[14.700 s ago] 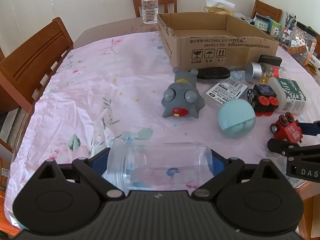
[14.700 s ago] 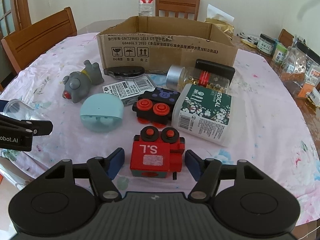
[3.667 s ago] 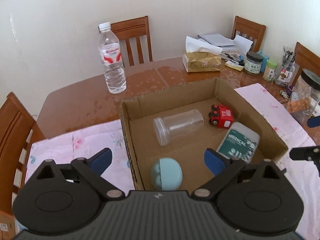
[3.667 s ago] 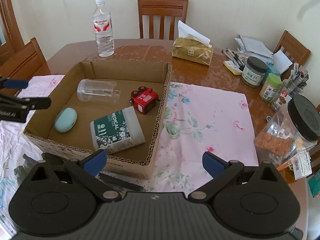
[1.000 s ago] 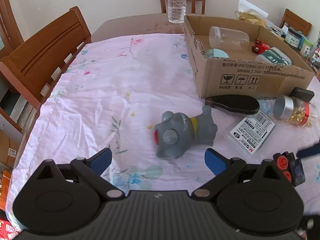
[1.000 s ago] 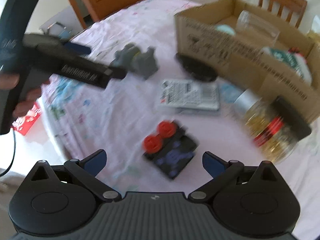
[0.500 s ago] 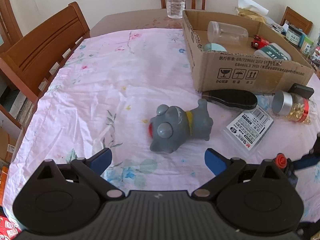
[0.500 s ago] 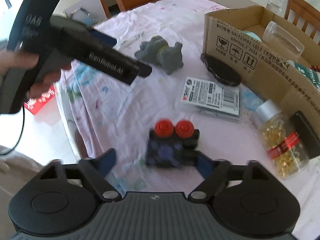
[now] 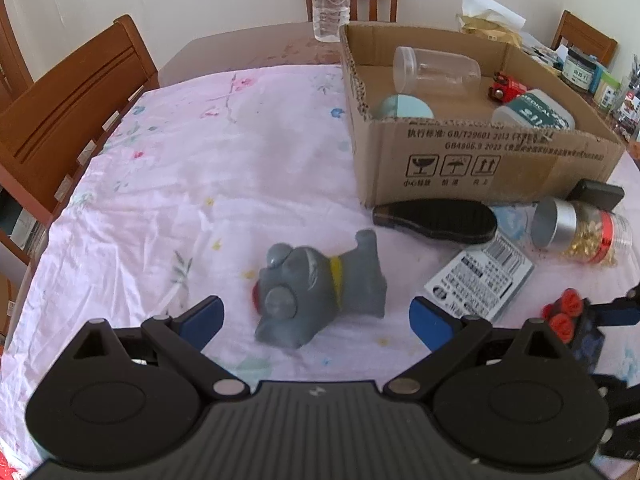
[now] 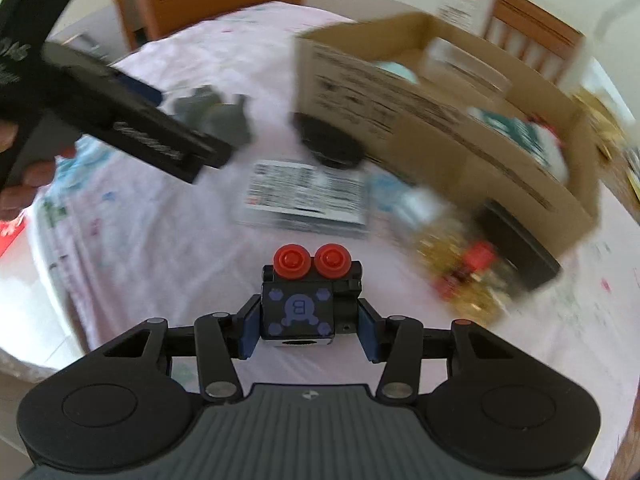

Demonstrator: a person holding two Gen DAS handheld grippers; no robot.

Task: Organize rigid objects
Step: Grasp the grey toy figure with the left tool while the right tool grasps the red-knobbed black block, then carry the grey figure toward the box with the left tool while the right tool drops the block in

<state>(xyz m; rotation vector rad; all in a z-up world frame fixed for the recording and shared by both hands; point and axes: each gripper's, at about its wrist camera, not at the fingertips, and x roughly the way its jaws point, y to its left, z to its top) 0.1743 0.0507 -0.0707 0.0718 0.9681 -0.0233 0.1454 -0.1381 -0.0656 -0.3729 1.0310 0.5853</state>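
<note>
Four items in cardboard box (image 9: 492,160)

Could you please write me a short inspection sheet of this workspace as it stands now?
Surface: floral tablecloth, wrinkled.
Job's things: cardboard box holds clear jar, blue case, red toy, white bottle; grey dog toy lies on its side outside.
Clutter: black brush, barcode packet, capsule jar.
Grippers: left gripper open before dog; right gripper shut on black block toy.
Cables: nothing seen.
Surroundings: wooden chairs, water bottle.
</note>
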